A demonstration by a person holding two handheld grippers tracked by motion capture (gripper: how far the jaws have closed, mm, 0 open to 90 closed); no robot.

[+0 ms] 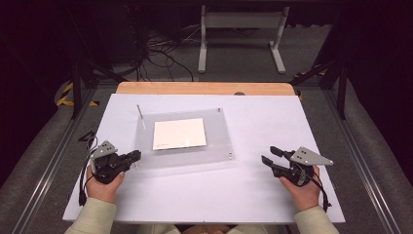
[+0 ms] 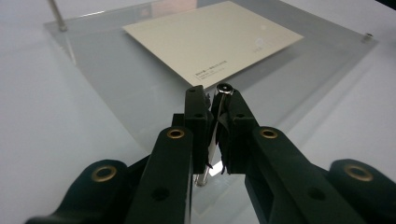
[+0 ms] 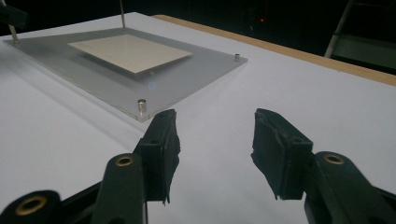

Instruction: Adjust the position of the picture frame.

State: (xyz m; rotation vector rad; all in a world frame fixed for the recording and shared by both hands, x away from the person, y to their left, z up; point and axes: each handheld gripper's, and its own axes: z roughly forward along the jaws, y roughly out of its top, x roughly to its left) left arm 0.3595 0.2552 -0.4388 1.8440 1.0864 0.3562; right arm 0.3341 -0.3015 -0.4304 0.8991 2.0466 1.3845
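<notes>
Our left gripper [image 2: 212, 109] pinches a pin [image 2: 223, 89] at the plate's [image 1: 214, 158] near corner, card [image 1: 179, 133] just ahead, right gripper [image 1: 270, 155] gaping idle; next we likely lift or seat it straight.

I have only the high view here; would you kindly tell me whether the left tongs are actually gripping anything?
Observer: Yes, the left tongs are shut on a thin silver metal pin standing at a corner of the clear acrylic plate.
Operator: Thank you. Is the card printed?
Observer: The cream rectangular card carries small dark print near one corner, too small to read.
Operator: And ahead of the right tongs?
Observer: The right tongs are open, and a short silver stud stands at the plate corner just beyond them, untouched.
</notes>
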